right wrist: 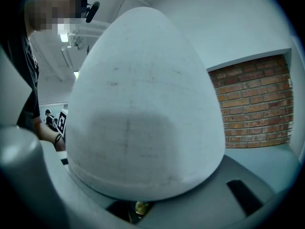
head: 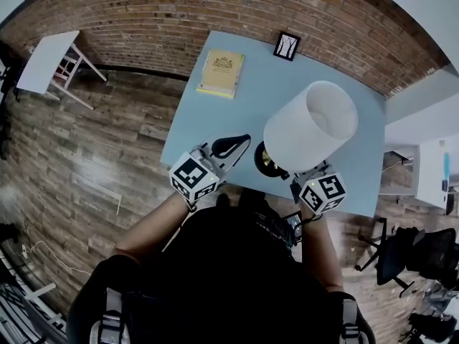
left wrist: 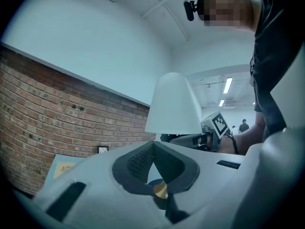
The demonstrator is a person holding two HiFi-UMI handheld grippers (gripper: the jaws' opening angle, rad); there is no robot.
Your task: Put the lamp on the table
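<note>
The lamp has a white shade and a dark round base with a gold neck. It leans to the right over the near half of the blue table. My right gripper reaches in under the shade and is shut on the lamp's stem. In the right gripper view the shade fills the picture, with the gold stem low between the jaws. My left gripper is shut and empty just left of the base. Its view shows the shade ahead. Whether the base touches the table is unclear.
A yellow book lies at the table's far left and a small framed picture stands at its back edge by the brick wall. On the wooden floor a white side table stands at left and a black chair at right.
</note>
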